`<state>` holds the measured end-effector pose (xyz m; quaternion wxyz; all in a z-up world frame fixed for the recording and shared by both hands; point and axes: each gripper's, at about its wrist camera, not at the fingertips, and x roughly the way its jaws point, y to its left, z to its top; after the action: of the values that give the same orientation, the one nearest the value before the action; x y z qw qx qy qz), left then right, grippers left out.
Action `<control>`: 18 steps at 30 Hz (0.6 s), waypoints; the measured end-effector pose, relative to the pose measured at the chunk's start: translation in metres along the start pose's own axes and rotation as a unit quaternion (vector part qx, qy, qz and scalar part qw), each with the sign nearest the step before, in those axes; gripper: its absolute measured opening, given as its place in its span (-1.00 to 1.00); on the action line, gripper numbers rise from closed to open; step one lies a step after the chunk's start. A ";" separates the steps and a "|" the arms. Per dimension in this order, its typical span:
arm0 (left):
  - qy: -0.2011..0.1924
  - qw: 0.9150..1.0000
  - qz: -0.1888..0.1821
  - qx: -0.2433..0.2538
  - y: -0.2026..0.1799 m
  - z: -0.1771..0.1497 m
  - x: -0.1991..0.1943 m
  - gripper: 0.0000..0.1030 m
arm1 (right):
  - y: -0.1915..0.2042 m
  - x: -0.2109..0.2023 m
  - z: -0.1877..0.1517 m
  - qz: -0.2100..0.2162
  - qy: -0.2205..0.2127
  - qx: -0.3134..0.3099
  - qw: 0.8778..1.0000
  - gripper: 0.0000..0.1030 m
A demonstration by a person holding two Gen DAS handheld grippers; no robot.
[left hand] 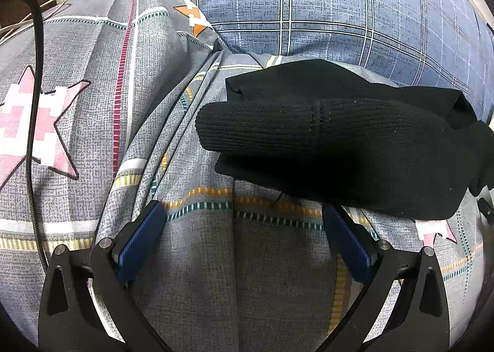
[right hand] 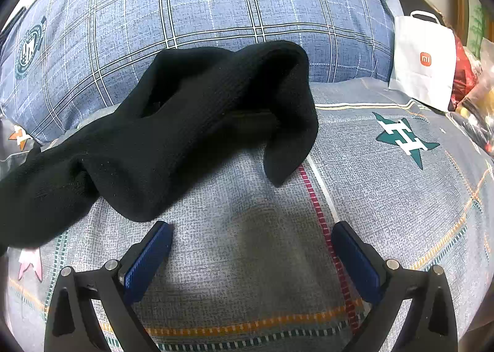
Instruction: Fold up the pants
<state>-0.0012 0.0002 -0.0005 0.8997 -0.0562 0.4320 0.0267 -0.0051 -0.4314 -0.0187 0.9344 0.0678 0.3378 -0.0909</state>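
The black pants [left hand: 355, 148] lie bunched on the patterned bedsheet [left hand: 200, 259], near the blue plaid pillow [right hand: 216, 6]. Left gripper [left hand: 244, 222] and right gripper [right hand: 251, 240] fingers are spread wide, holding nothing.

Pants [left hand: 339, 148] plain black, ribbed knit at the cuff. Bedsheet [left hand: 200, 259] grey with yellow, green and red dashed stripes plus pink, orange and teal stars; pillow [right hand: 216, 3] blue with white and dark plaid lines. Gripper pads [right hand: 148, 259] blue on black frames; paper bag [right hand: 423, 61] white with orange logo.
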 end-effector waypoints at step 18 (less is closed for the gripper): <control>0.040 0.999 -0.011 0.013 0.001 0.004 -0.002 0.99 | -0.003 -0.007 0.001 0.046 -0.002 -0.009 0.999 0.98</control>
<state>0.0006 0.0012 0.0039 0.8828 -0.0506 0.4670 0.0087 -0.0109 -0.4336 -0.0135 0.9389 0.0746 0.3331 -0.0450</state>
